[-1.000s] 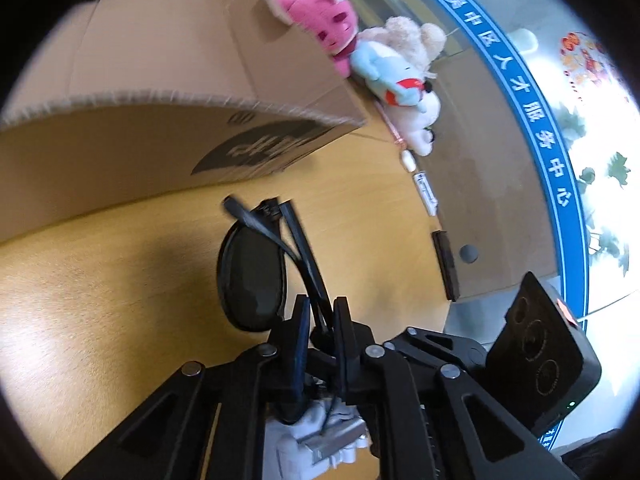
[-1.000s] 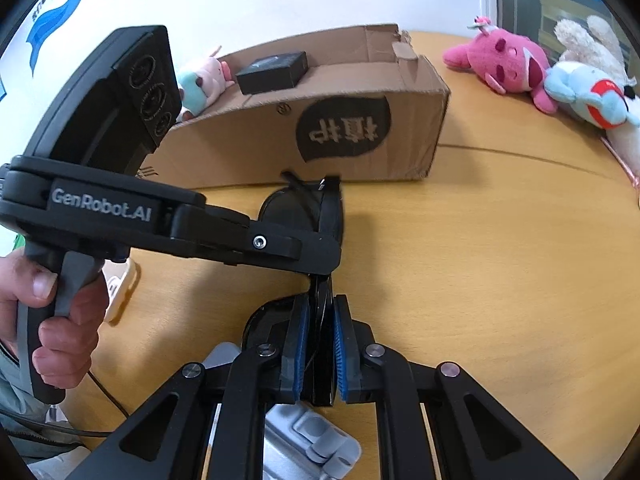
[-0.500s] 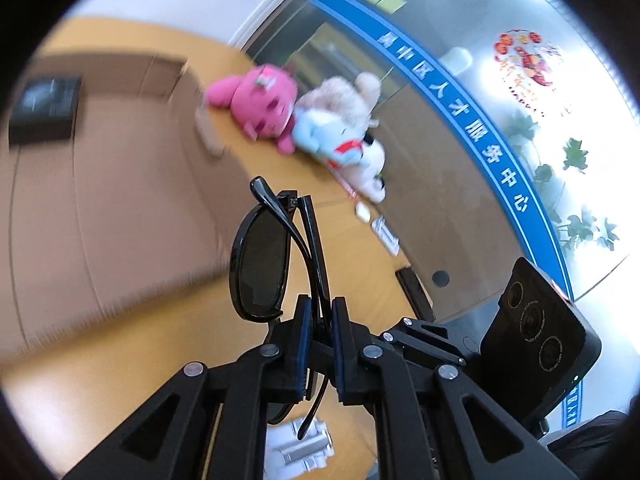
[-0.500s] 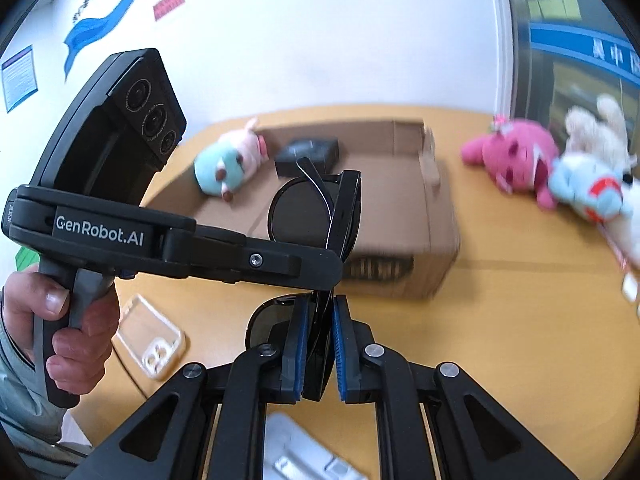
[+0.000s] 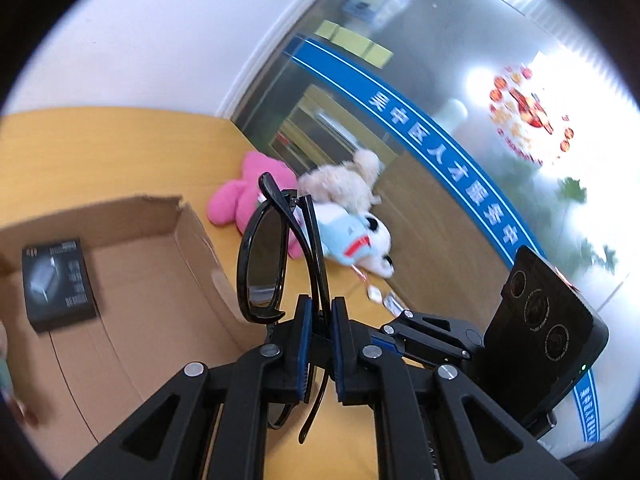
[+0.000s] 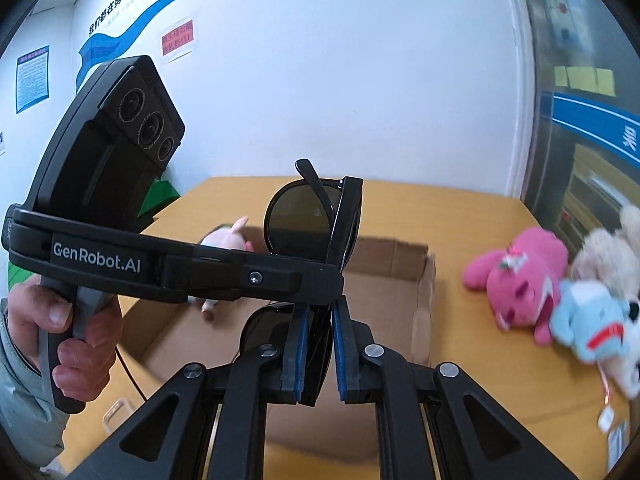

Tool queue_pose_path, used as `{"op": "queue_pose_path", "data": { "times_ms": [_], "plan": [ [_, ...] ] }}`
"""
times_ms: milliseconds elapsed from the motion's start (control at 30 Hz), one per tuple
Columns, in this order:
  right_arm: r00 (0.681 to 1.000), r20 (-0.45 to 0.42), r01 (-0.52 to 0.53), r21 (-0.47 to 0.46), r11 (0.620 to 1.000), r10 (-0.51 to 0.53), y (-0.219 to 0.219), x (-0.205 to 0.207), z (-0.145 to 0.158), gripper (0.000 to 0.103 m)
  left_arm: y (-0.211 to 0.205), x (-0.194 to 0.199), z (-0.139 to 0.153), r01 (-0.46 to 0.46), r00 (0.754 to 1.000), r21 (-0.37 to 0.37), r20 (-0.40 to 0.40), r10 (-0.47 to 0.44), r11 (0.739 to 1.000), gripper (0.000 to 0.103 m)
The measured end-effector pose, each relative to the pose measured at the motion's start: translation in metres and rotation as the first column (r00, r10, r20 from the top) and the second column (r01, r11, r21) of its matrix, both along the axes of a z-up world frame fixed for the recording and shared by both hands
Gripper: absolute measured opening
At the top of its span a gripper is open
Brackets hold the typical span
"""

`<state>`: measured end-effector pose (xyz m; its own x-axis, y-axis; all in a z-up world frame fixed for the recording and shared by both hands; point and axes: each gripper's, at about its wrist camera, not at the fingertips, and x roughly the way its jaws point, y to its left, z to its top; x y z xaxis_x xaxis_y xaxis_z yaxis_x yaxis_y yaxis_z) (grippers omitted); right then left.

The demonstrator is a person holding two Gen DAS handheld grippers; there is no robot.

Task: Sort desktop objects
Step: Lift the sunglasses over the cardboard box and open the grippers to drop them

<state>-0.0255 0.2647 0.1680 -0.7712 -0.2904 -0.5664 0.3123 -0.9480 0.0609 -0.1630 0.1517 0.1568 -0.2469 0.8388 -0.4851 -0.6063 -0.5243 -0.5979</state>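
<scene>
Black folded sunglasses (image 5: 264,264) are held in the air by both grippers. My left gripper (image 5: 319,320) is shut on them, and my right gripper (image 6: 318,332) is shut on them too; they also show in the right wrist view (image 6: 304,220). The left gripper crosses the right wrist view, clamping the glasses from the left. An open cardboard box (image 5: 152,280) lies below and ahead, holding a black packaged item (image 5: 56,284) and a pink-and-white plush (image 6: 228,240).
A pink plush (image 6: 520,276), a blue plush (image 6: 588,320) and a beige plush (image 5: 344,184) lie on the wooden table (image 5: 100,148) right of the box. Small tags (image 5: 384,296) lie near the table's edge. A clear phone case (image 6: 116,412) lies left of the box.
Both grippers have lifted the sunglasses from just above the table to well above the box's height. The box's inside now shows from above.
</scene>
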Motion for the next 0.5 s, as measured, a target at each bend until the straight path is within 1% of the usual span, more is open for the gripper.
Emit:
{"op": "queue_pose_path", "data": {
  "times_ms": [67, 133, 200, 267, 367, 500],
  "plan": [
    [1.0, 0.01, 0.0, 0.013, 1.0, 0.0, -0.001, -0.023, 0.0, 0.01, 0.0, -0.023, -0.006, -0.009, 1.0, 0.0, 0.016, 0.009, 1.0, 0.009],
    [0.999, 0.034, -0.002, 0.024, 1.0, 0.001, -0.001, -0.052, -0.005, 0.01, 0.001, -0.047, -0.017, -0.018, 0.999, -0.002, 0.049, 0.018, 1.0, 0.009],
    [0.997, 0.08, -0.002, 0.023, 1.0, 0.0, 0.002, -0.081, -0.016, 0.01, 0.003, -0.075, -0.036, -0.025, 0.995, -0.001, 0.1, 0.025, 1.0, 0.009],
    [0.992, 0.124, -0.004, 0.02, 1.0, 0.001, 0.005, -0.105, -0.029, 0.01, 0.004, -0.094, -0.053, -0.033, 0.989, -0.002, 0.142, 0.033, 0.999, 0.009],
    [0.981, 0.196, -0.001, 0.024, 1.0, -0.004, 0.009, -0.138, -0.053, 0.01, 0.008, -0.122, -0.083, -0.052, 0.974, -0.005, 0.221, 0.052, 0.999, 0.008],
    [0.955, 0.296, 0.011, 0.045, 0.999, -0.024, 0.015, -0.179, -0.089, 0.01, 0.017, -0.157, -0.128, -0.06, 0.944, -0.005, 0.325, 0.058, 0.998, 0.008]
  ]
}}
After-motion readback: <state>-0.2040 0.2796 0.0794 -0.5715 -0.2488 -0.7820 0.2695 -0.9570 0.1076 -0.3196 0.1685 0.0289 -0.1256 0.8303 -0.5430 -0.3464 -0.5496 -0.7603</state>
